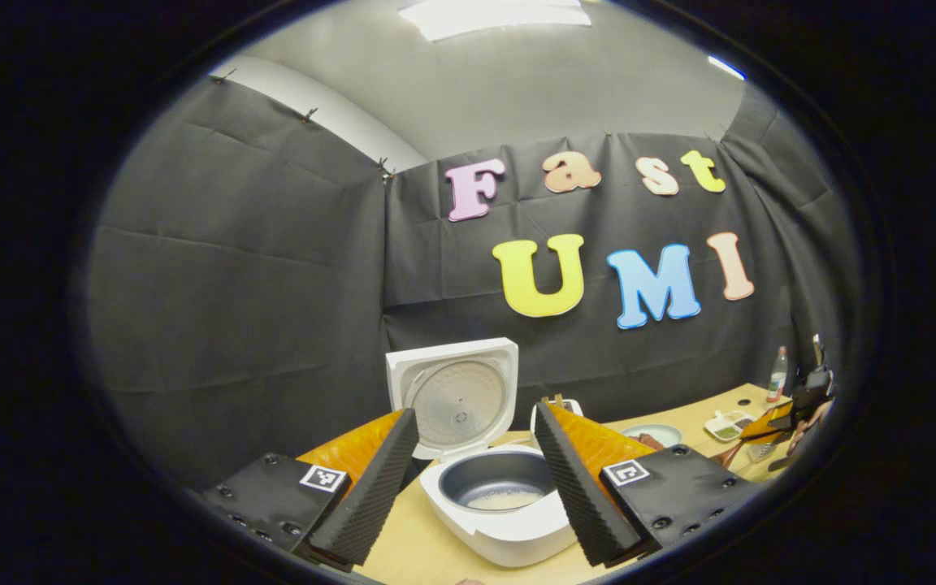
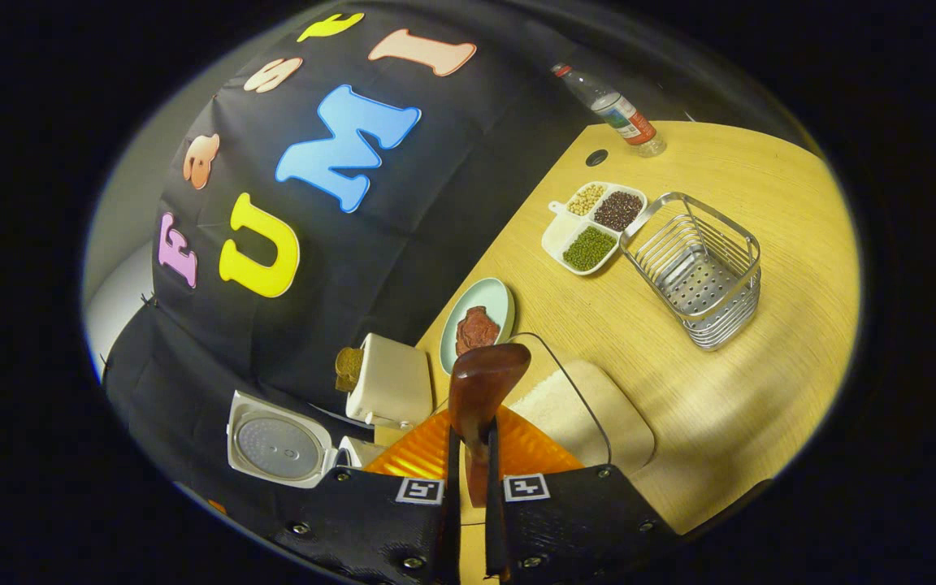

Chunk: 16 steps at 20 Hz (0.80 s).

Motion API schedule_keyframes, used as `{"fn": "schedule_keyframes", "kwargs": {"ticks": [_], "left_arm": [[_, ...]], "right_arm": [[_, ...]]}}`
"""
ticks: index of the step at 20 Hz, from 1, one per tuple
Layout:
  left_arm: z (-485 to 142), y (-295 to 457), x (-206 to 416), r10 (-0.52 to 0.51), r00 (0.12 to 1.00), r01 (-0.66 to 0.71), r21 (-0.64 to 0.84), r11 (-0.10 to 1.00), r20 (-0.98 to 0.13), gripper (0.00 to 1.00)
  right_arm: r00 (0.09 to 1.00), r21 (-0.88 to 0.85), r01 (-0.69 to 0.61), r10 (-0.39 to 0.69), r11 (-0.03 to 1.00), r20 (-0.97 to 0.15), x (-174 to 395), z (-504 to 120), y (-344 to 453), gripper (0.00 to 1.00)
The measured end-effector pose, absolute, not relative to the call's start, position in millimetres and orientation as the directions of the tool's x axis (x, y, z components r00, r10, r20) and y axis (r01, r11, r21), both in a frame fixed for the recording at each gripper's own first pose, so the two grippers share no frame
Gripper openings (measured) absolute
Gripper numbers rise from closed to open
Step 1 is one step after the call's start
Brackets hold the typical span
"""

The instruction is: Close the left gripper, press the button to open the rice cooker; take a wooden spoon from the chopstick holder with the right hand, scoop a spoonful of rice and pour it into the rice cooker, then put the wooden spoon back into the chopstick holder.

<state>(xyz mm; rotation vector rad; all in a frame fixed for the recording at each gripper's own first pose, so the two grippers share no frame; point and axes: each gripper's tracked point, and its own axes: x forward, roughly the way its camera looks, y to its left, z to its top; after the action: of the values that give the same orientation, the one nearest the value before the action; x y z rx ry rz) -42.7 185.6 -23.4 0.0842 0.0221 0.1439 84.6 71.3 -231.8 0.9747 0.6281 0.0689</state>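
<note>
The table (image 2: pixel 728 357) carries the cooker (image 1: pixel 500 496), lid up, pot exposed, with rice already in the bottom. The holder (image 2: pixel 699 272) stands at the table's far side from the cooker. The left tool (image 1: pixel 476 479) is spread, framing the cooker. The right tool (image 2: pixel 472 487) pinches the spoon (image 2: pixel 480 390), handle along the fingers, bowl forward; judged next: return to holder, right hand nearer.

Rice cooker (image 1: pixel 500 520): glossy white plastic shell, matt grey metal inner pot (image 1: pixel 499 479). Wooden spoon (image 2: pixel 480 390): dark, polished, smooth. Counter (image 2: pixel 728 382): light wood grain, matt. Chopstick holder (image 2: pixel 699 272): shiny wire metal with perforated base. Booth wall (image 1: pixel 257 268): matt black cloth, creased. Left tool (image 1: pixel 472 487) pads: ribbed, matt.
</note>
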Motion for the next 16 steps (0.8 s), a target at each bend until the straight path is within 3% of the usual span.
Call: {"fn": "schedule_keyframes", "kwargs": {"ticks": [6,16], "left_arm": [[-22,190,-48,0.161,0.987,-0.160,0.076,0.984,-0.009,0.99],[-31,246,-74,0.277,0.961,-0.275,0.063,0.959,-0.021,1.00]], "right_arm": [[0.838,0.876,0.174,0.399,0.451,-0.372,95,-189,89,0.13],[0.812,0.916,0.050,0.517,0.397,-0.269,122,-135,167,0.12]]}}
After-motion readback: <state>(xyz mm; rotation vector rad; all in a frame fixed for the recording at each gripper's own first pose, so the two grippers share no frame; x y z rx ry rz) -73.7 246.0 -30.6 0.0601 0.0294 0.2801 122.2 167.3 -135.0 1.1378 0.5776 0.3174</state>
